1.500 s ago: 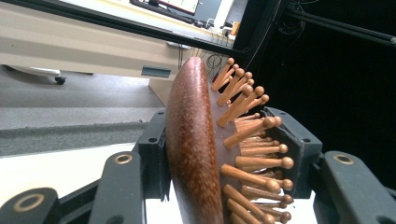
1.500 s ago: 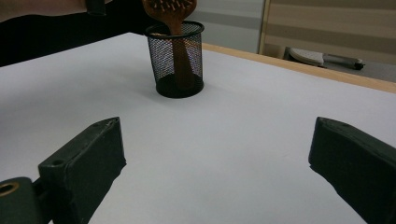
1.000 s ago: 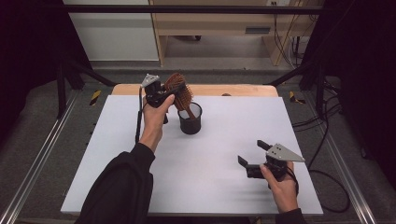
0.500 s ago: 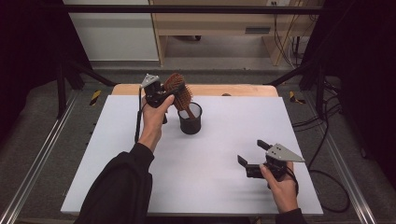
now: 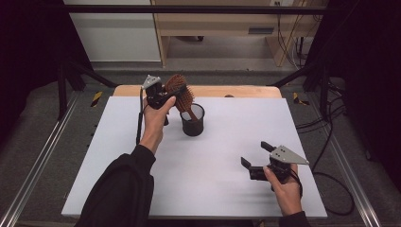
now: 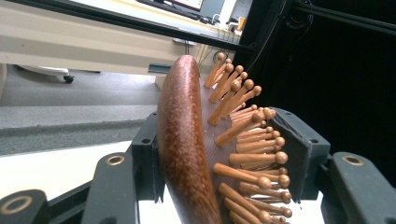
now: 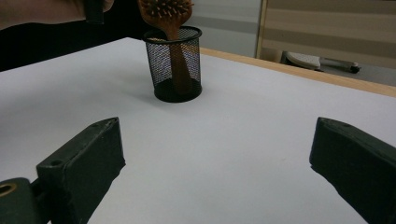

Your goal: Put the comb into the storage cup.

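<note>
A brown wooden hairbrush (image 5: 180,93) stands tilted with its handle down inside a black mesh cup (image 5: 192,120) at the back middle of the white table. My left gripper (image 5: 166,96) is shut on the brush head; in the left gripper view the hairbrush (image 6: 187,144) sits between the jaws, back to the left, wooden pins to the right. My right gripper (image 5: 255,155) hovers open near the front right of the table with nothing in it. In the right gripper view the mesh cup (image 7: 173,63) stands ahead with the hairbrush handle (image 7: 176,60) inside it.
The white table top (image 5: 227,142) lies bare between the cup and my right gripper. A wooden strip (image 5: 246,91) runs along the back edge. Metal rails (image 5: 42,156) flank the table, and cables (image 5: 331,142) trail on the floor at the right.
</note>
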### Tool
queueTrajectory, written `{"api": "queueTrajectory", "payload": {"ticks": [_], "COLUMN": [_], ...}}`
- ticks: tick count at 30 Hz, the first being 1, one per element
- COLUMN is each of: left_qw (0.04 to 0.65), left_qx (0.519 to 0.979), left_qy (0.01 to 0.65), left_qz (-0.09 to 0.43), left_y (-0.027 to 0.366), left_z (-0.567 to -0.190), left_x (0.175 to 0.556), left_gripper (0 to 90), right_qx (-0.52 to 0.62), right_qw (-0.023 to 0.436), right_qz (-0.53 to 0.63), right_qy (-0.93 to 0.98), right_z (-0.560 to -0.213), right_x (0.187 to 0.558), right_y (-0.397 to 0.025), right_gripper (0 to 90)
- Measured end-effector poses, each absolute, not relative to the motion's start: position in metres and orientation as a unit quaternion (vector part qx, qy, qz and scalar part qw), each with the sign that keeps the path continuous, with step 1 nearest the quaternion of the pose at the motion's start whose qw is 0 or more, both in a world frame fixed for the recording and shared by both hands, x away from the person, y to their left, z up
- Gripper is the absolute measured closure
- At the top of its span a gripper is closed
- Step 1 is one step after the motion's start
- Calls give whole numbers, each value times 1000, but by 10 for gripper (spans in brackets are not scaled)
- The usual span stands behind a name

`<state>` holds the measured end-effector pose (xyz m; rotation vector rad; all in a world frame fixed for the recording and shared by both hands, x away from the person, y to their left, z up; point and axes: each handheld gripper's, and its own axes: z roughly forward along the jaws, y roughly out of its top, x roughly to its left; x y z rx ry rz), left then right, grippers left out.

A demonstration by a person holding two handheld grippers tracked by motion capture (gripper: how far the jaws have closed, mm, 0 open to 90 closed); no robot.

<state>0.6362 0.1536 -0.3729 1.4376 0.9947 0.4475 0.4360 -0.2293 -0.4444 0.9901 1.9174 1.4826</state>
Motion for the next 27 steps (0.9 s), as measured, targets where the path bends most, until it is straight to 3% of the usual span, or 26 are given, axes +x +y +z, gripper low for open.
{"api": "queueTrajectory", "payload": {"ticks": [27], "left_qw": [608], "left_qx": [631], "left_qy": [436], "left_qz": [205], "left_y": [158], "left_z": [-377], "left_x": [638], "left_gripper": [368], "right_qx": [367], "right_qw": [255], "right_qz": [546], "right_qy": [709], "right_z": [-445], "right_x": [436], "right_y": [-229], "right_gripper": [30]}}
